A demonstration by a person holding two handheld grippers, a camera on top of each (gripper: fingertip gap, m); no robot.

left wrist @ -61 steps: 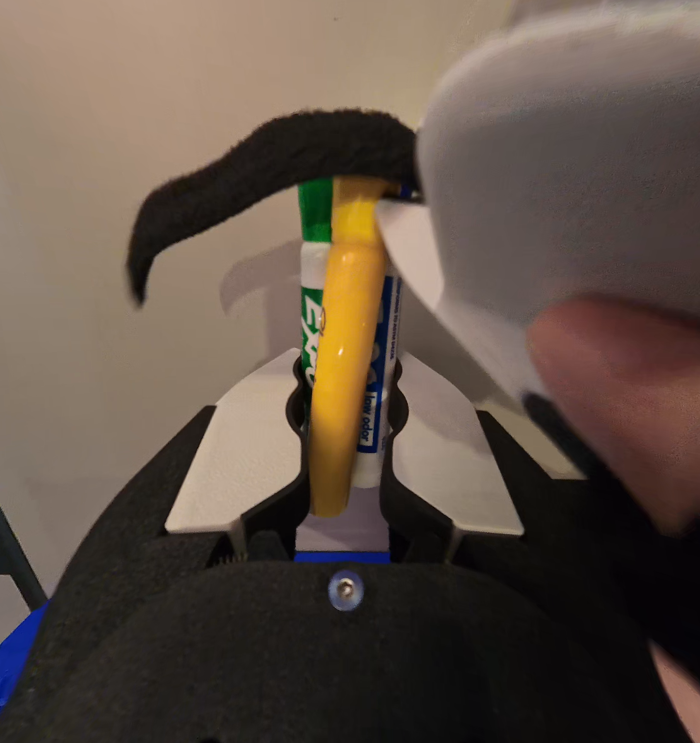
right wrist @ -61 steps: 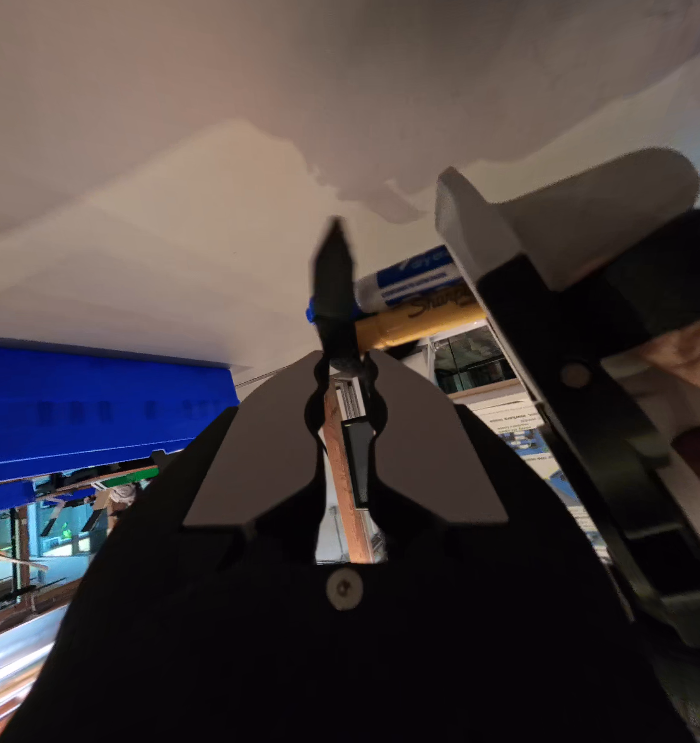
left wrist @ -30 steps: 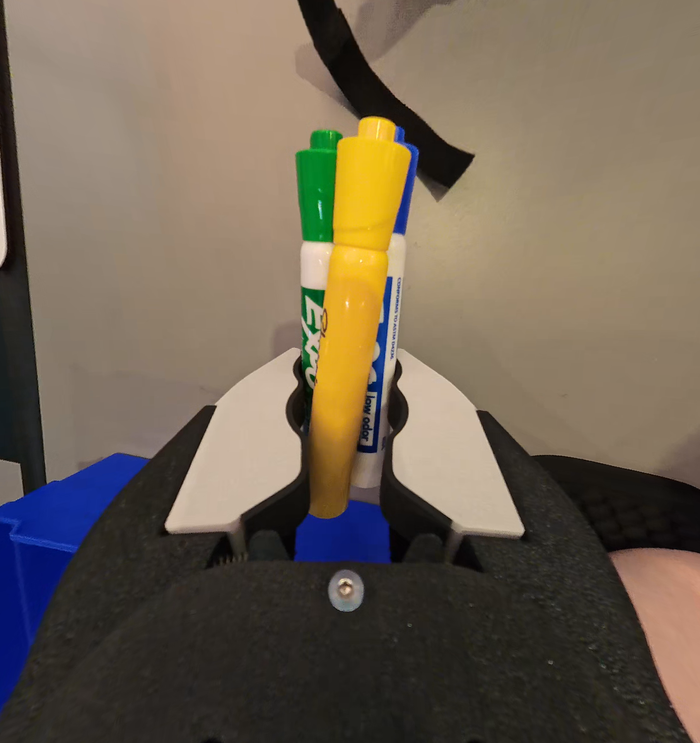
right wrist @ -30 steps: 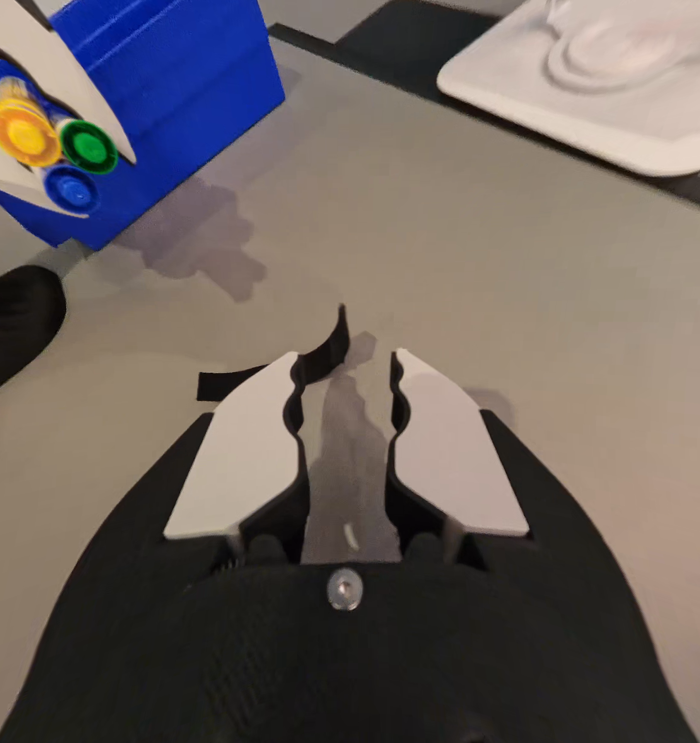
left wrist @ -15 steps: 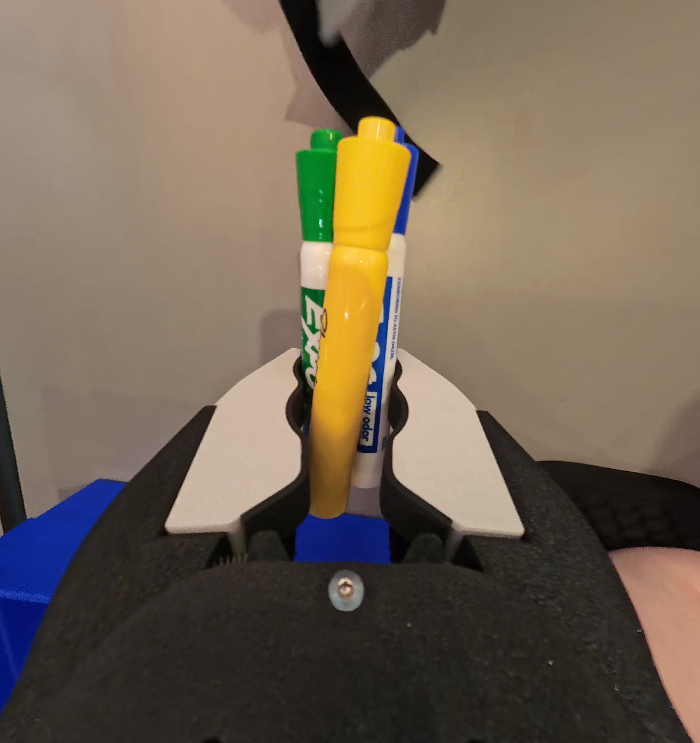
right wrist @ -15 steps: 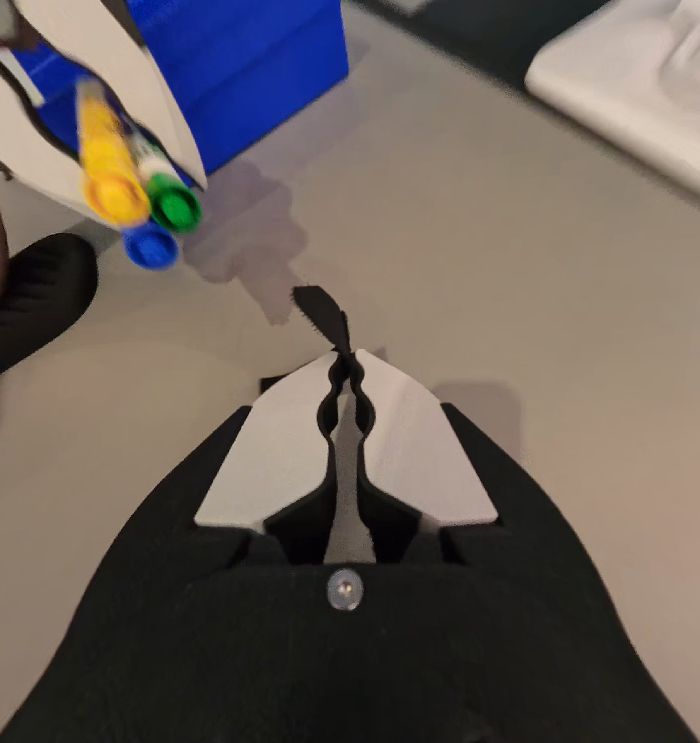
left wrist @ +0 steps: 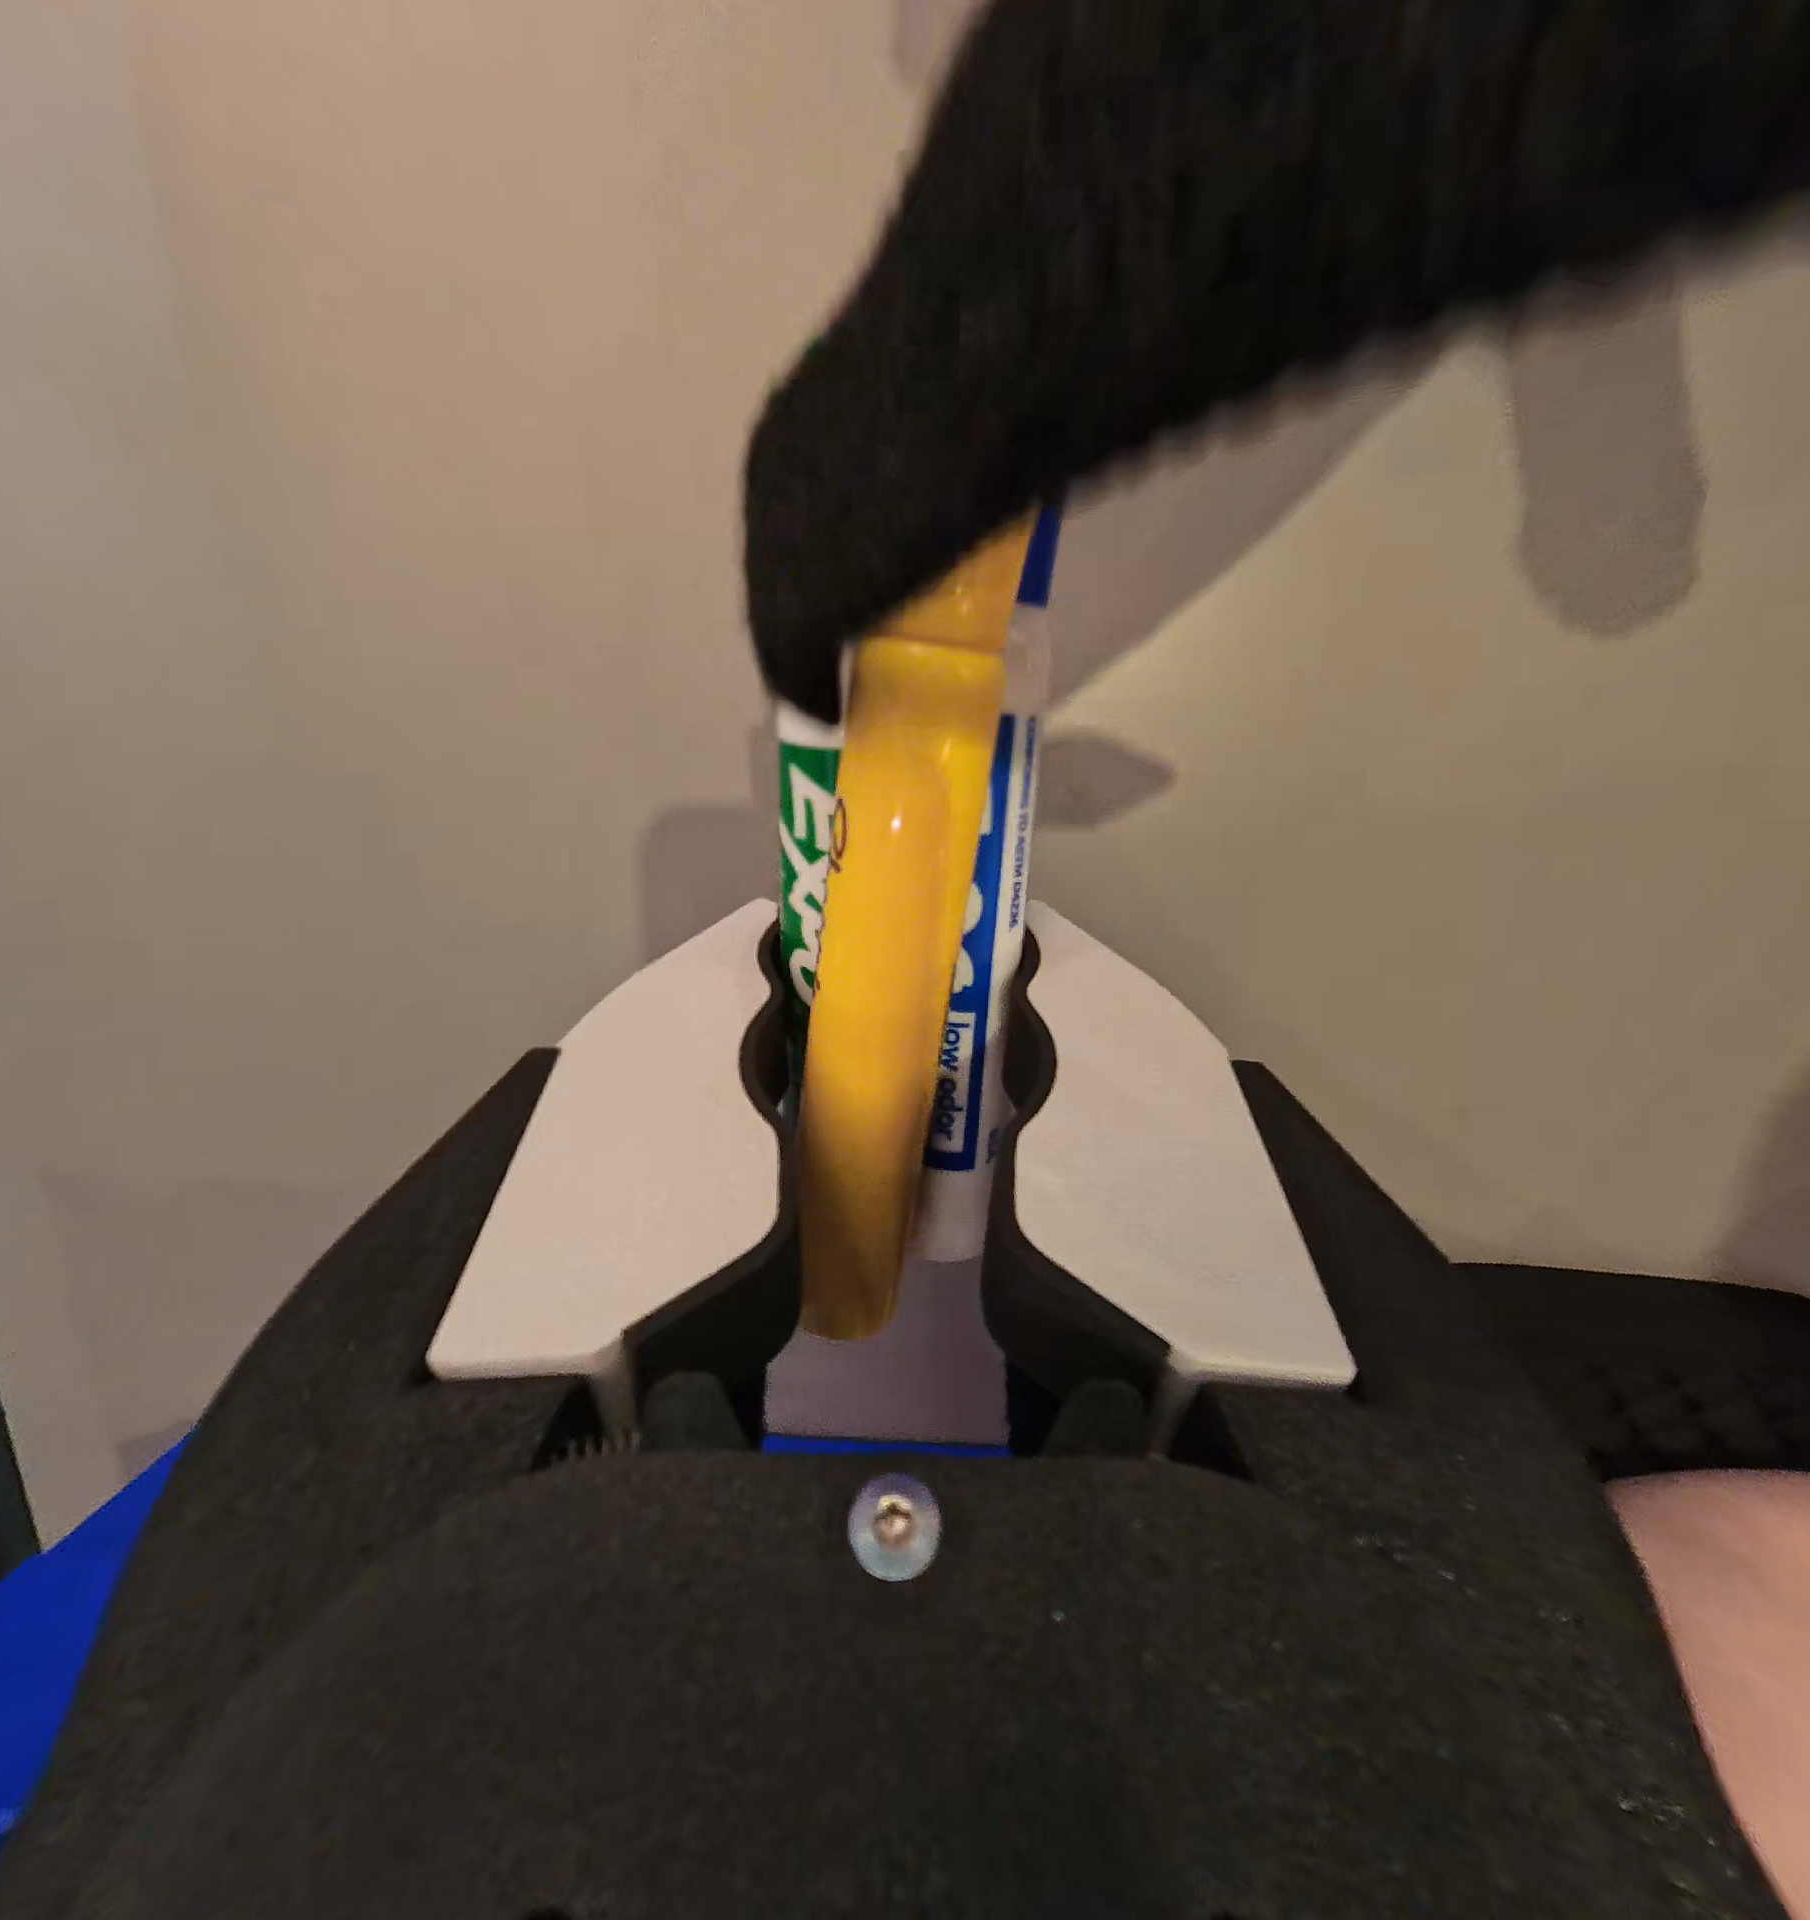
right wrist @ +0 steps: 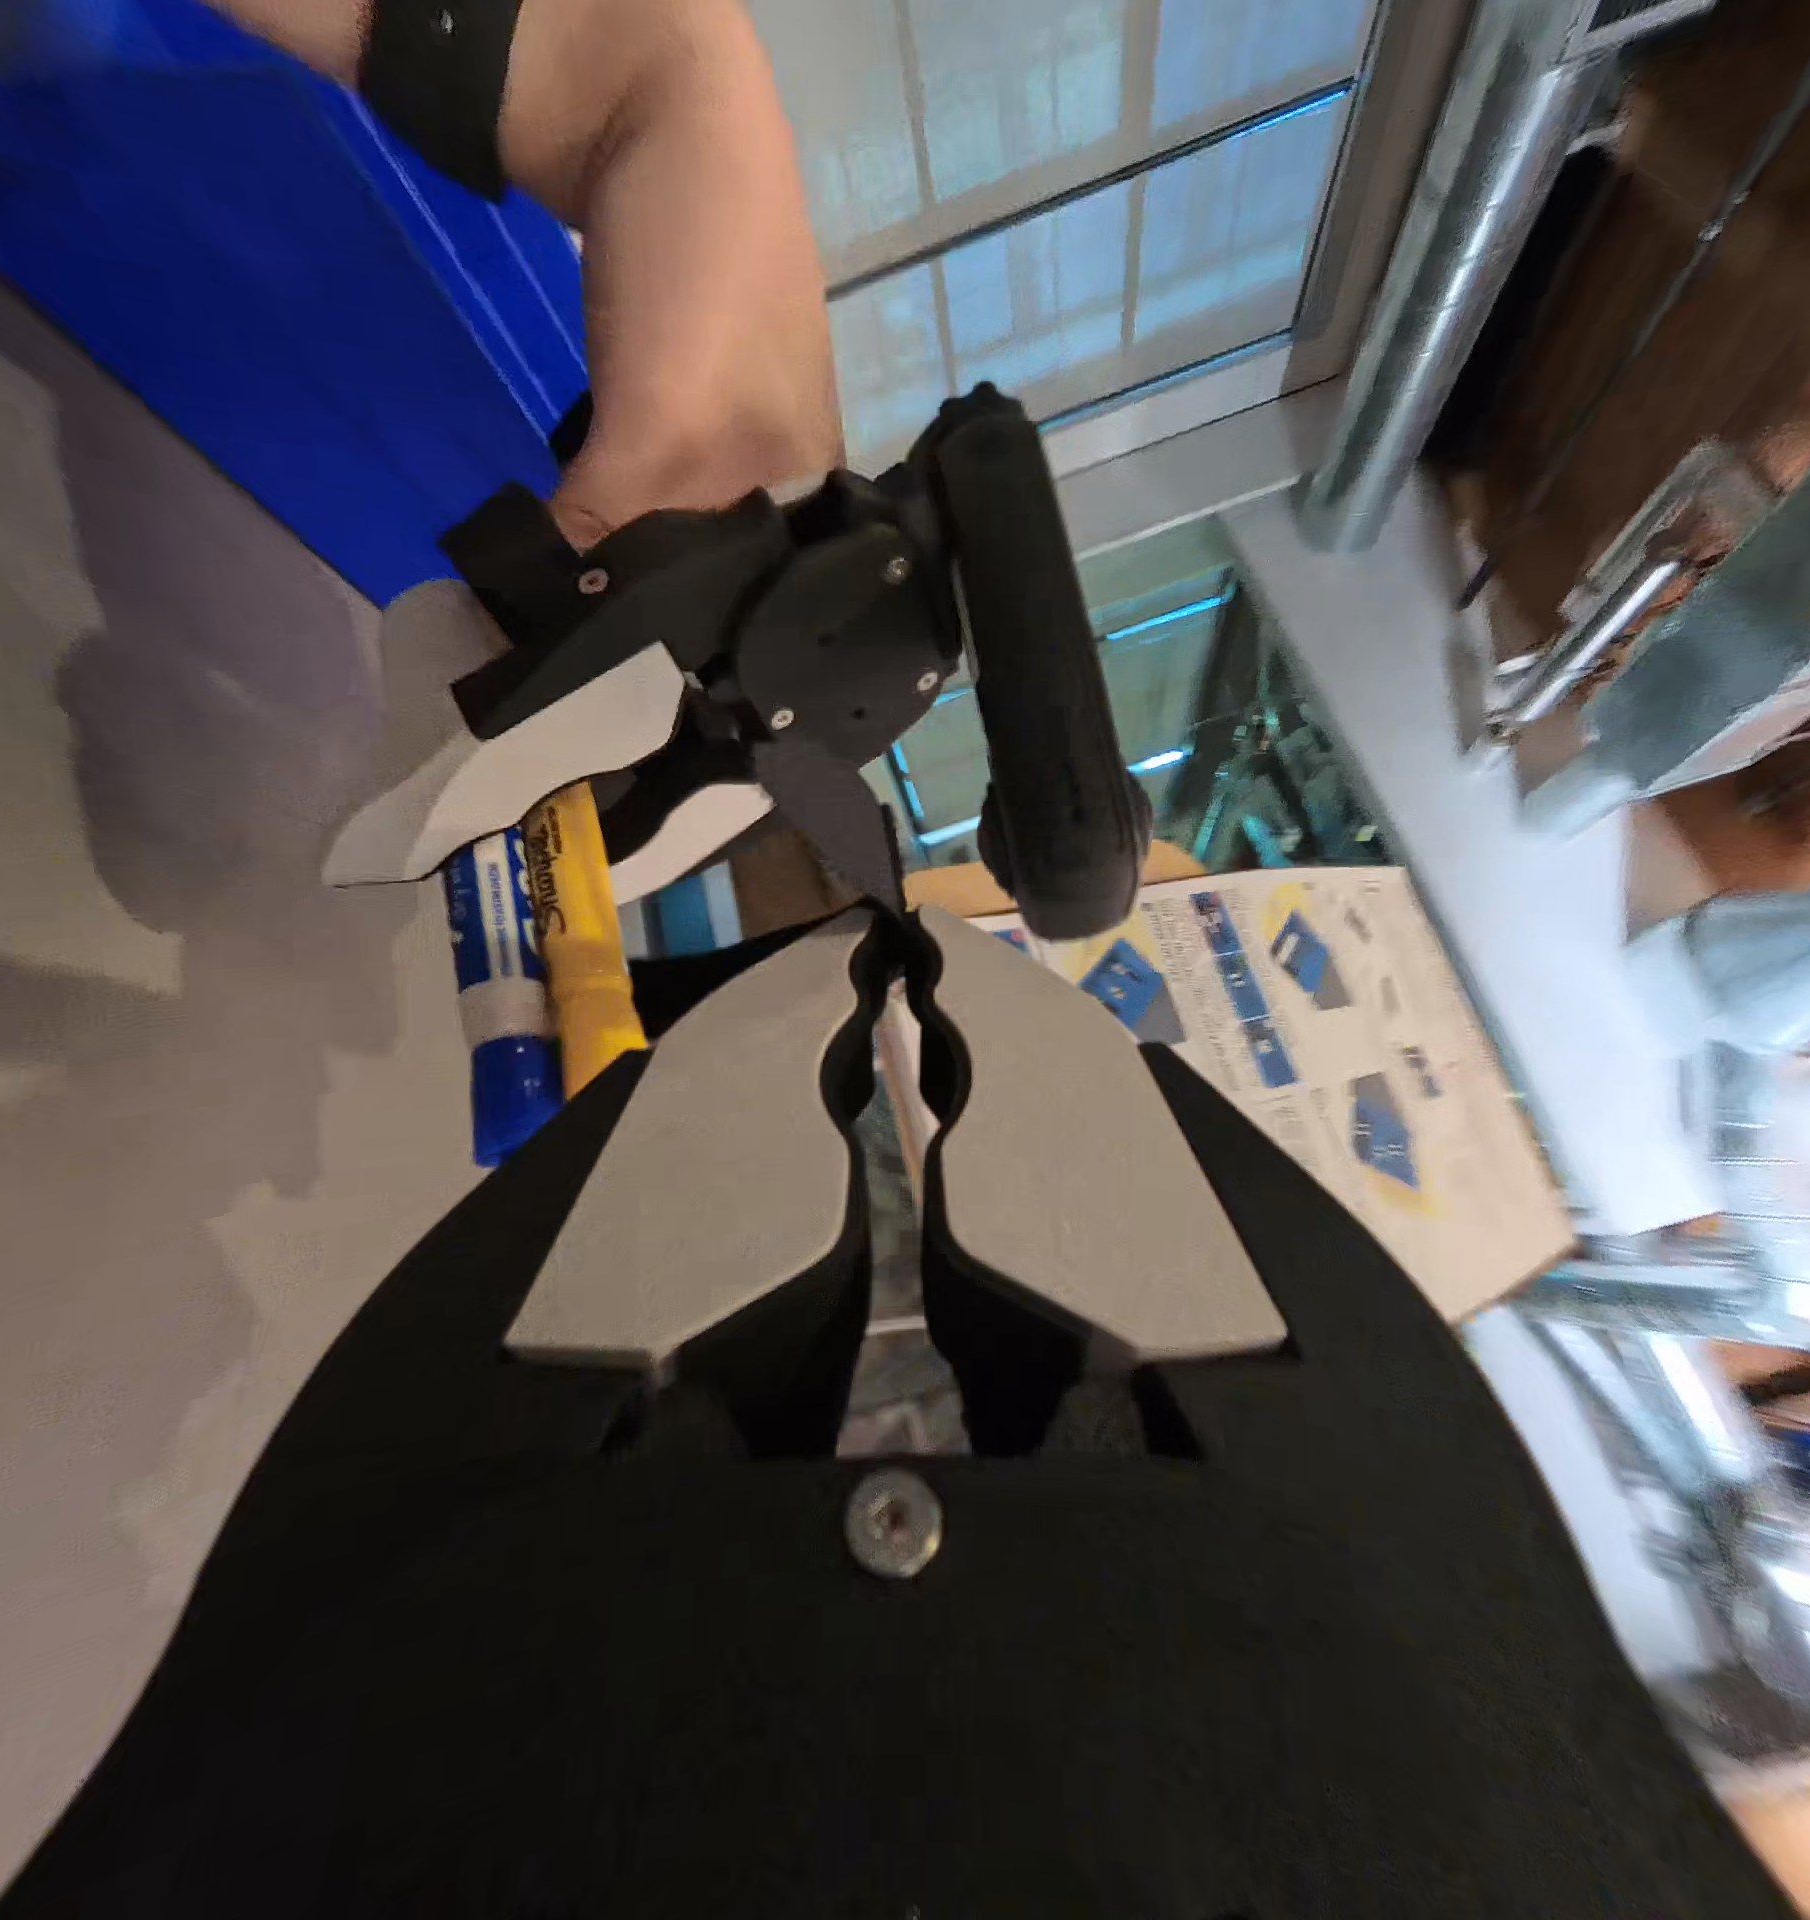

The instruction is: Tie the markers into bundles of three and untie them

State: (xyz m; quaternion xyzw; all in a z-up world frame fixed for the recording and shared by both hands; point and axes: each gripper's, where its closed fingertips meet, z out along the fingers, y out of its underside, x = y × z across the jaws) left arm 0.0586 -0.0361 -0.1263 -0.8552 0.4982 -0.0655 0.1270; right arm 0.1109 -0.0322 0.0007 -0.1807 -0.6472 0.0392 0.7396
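Note:
My left gripper is shut on three markers held upright: a green one, a yellow one and a blue one. A black strap, blurred and close, comes in from the upper right and covers the marker caps. My right gripper is shut on the end of the strap. The right wrist view also shows the left gripper just ahead, with the blue marker and the yellow marker sticking out of it. The green marker is hidden there.
A blue bin stands behind the left gripper; its corner also shows in the left wrist view. A person's forearm holds the left gripper. A printed sheet lies to the right. The grey tabletop lies behind the markers. My hands' fingertips stand some 12 centimetres from each other.
My right gripper has lifted off the table with the strap, rolled over, and brought the strap against the marker caps. The left gripper still holds the three markers.

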